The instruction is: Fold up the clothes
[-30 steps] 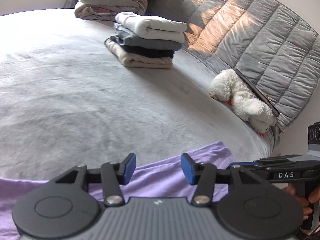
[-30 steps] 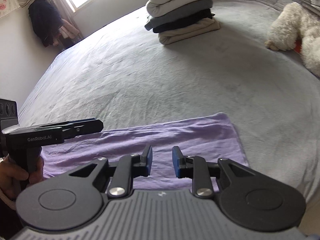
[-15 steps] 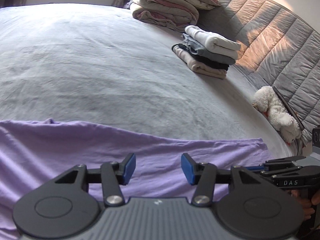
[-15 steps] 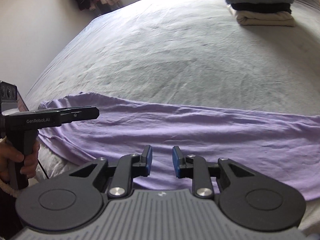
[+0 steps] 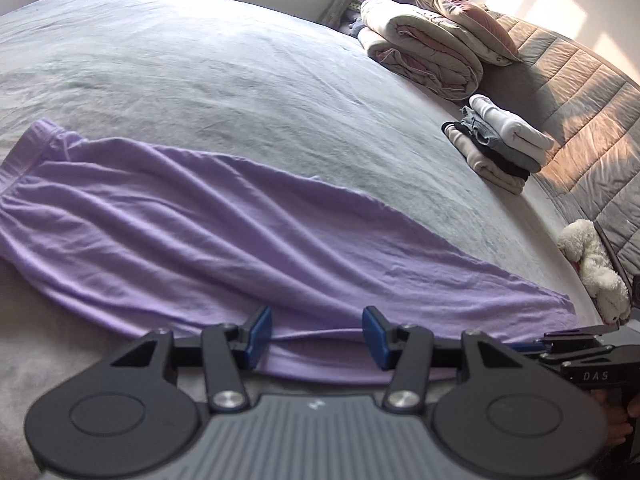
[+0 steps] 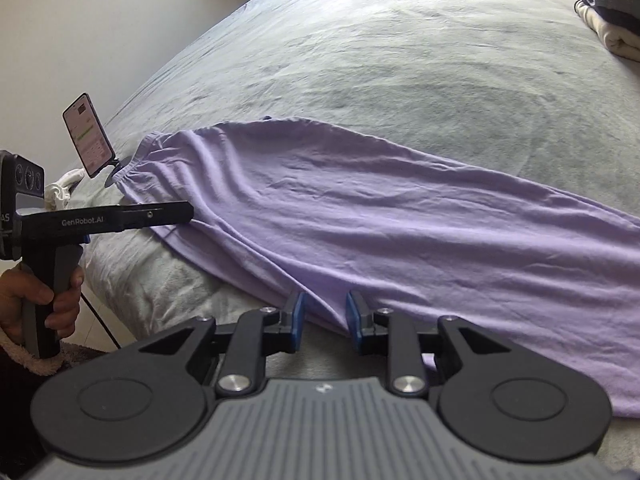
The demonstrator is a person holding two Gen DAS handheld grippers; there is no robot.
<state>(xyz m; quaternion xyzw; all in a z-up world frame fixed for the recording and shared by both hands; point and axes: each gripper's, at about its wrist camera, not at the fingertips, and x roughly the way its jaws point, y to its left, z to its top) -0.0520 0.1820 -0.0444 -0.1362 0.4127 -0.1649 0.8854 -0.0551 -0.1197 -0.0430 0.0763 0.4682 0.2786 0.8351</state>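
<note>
Both grippers hung with jaws apart and empty, the left gripper [image 5: 316, 334] wider than the right gripper [image 6: 323, 316], each just short of the purple garment's [image 5: 224, 232] near edge, which ran ahead of the jaws across the bed [image 5: 240, 80]. Closing too shallow could likely have pinched only one layer, or bedding along with it, so the fold would have dragged crooked.

Low wrist views, shared purple garment [image 5: 248, 236]

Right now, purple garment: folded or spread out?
Spread out. The purple garment lies long and flat across the grey bed, wrinkled, with no crosswise fold in view. Whether it is doubled lengthwise, cannot tell.
</note>
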